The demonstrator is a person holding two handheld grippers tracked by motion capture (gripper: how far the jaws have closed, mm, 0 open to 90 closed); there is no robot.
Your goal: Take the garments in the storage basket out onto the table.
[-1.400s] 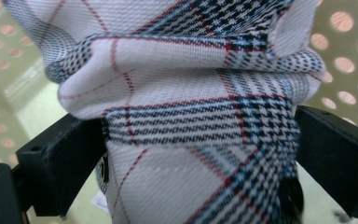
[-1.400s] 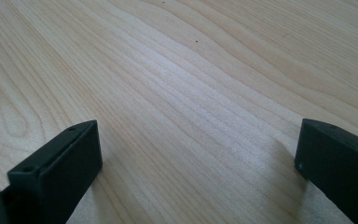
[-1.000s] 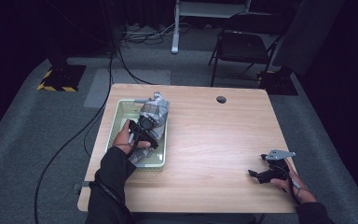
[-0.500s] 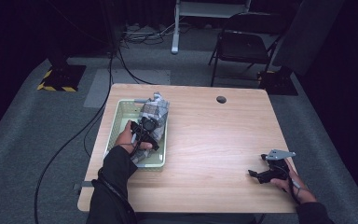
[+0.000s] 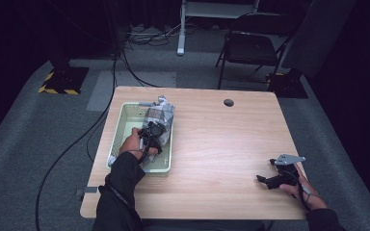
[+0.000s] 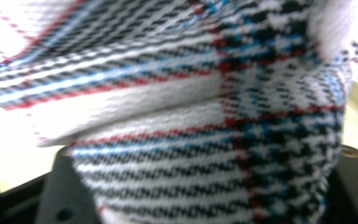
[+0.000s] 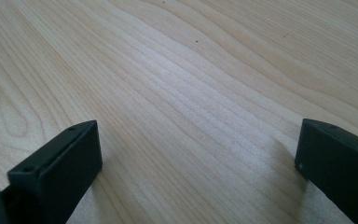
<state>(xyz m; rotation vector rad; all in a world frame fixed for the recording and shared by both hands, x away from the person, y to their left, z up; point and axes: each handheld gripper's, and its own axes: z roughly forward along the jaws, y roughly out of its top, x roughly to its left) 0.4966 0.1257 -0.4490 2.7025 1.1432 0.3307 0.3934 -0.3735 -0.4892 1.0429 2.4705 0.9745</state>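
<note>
**Left gripper closes on plaid cloth in the basket**

High view: one pale green basket (image 5: 125, 126) holds one plaid cloth (image 5: 160, 115); the left gripper (image 5: 150, 136) is buried in it, the right gripper (image 5: 275, 176) well apart.

Left gripper view: its jaws, just closing, pinch the cloth, edges cut off.

Right gripper view: jaws wide over the bare table (image 7: 191, 93).

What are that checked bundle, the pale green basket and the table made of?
Checked bundle: woven cloth, matte; threads and soft folds show. Pale green basket: probably plastic; smooth, evenly coloured rim and slotted walls. Table: wood or wood-look laminate; light grain lines, satin sheen.
</note>
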